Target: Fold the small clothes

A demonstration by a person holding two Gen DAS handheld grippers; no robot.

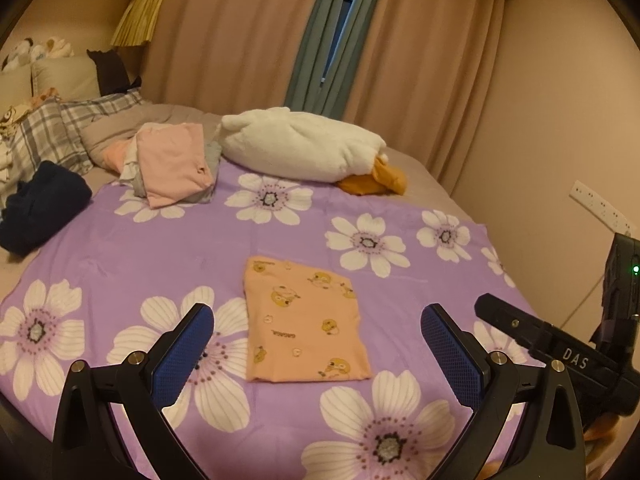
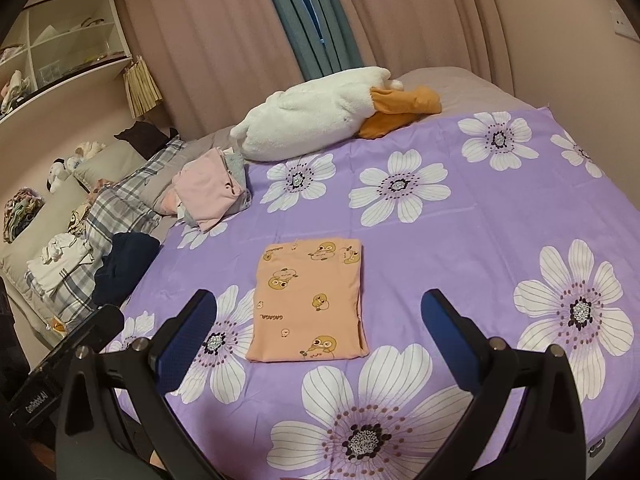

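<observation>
A small orange garment with yellow duck prints (image 1: 304,320) (image 2: 310,300) lies folded into a flat rectangle on the purple flowered sheet (image 1: 132,264) (image 2: 480,248). My left gripper (image 1: 316,320) hangs open above the bed, its blue pads on either side of the garment without touching it. My right gripper (image 2: 318,312) is open too, held above the near edge of the same garment. The right gripper's black body (image 1: 568,344) shows at the right of the left wrist view. Part of the left gripper's body (image 2: 64,360) appears at the lower left of the right wrist view.
A stack of folded pink and grey clothes (image 1: 172,164) (image 2: 212,188) sits at the far left of the sheet. Beside it lie a dark navy garment (image 1: 40,204) (image 2: 124,268), plaid pillows (image 1: 52,132) and a white duck plush (image 1: 304,148) (image 2: 320,120). Curtains and a wall stand behind the bed.
</observation>
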